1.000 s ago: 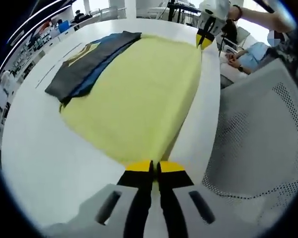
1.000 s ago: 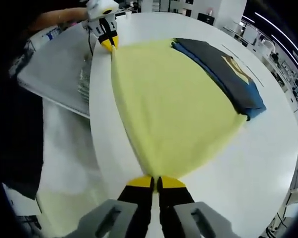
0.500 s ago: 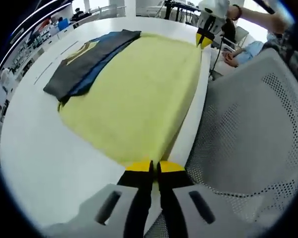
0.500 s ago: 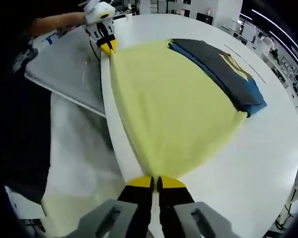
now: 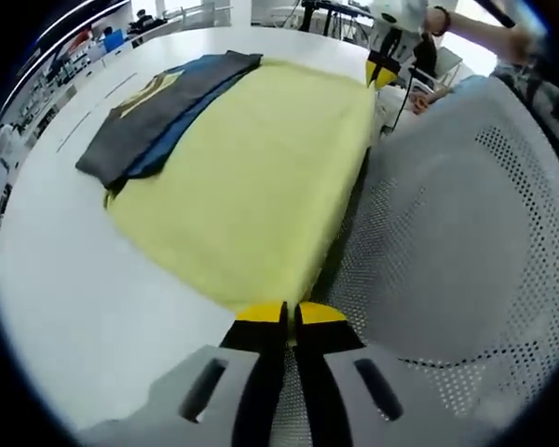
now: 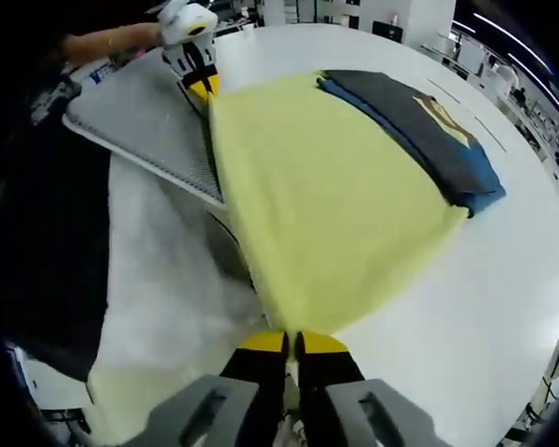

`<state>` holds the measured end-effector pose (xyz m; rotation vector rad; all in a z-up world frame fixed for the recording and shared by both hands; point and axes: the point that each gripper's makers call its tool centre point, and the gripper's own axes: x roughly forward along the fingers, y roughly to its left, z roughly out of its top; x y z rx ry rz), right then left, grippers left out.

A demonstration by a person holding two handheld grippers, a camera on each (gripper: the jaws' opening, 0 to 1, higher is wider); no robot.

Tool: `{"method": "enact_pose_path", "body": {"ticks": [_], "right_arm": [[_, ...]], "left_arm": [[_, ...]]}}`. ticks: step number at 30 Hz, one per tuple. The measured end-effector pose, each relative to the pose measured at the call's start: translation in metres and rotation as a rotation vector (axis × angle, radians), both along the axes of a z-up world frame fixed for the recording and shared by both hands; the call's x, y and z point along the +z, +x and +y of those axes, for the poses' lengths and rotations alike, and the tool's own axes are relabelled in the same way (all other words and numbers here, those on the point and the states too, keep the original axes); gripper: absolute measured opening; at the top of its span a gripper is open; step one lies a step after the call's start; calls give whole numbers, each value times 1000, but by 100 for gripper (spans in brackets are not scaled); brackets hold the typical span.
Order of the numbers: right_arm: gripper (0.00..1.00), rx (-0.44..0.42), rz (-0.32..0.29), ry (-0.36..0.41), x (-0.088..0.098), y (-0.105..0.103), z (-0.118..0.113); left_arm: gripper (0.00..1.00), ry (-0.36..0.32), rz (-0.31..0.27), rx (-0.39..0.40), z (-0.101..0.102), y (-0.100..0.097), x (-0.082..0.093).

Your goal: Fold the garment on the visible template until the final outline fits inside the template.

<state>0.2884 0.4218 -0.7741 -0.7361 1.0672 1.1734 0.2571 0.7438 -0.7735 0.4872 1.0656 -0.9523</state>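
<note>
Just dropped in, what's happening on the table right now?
A person holds a gripper in each hand, and both are clamped on the near edge of a yellow garment. The left gripper pinches one corner and the right gripper the other, so the cloth hangs stretched between them at the edge of the white table. A dark folded garment lies along its far side. A mesh chair stands alongside.

The yellow garment [image 5: 252, 177] covers the near edge of the dark folded garments [image 5: 158, 112].
</note>
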Motion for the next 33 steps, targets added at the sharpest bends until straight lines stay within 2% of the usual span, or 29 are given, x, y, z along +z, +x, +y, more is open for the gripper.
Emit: {"method": "enact_pose_path", "body": {"ticks": [7,10,12,16,21,33], "right_arm": [[0,5,37,11,4,-13,1],[0,15,22,8,10,-10,1],[0,12,0,9,16,-4,2],[0,-1,-35,18,27,8,3],[0,-6,-83,22,38,25,4],[0,-25,-193,29,69,69,7]], "left_arm": [[1,-20,26,13,2,-10,6],[0,-17,5,18,3,-6,13],[0,-27,-40,-3,2,0,20],[0,-37,-66,18,5,9,31],[0,-29,-127,12,5,26,46],[0,-20,-212,60,8,63,77]]}}
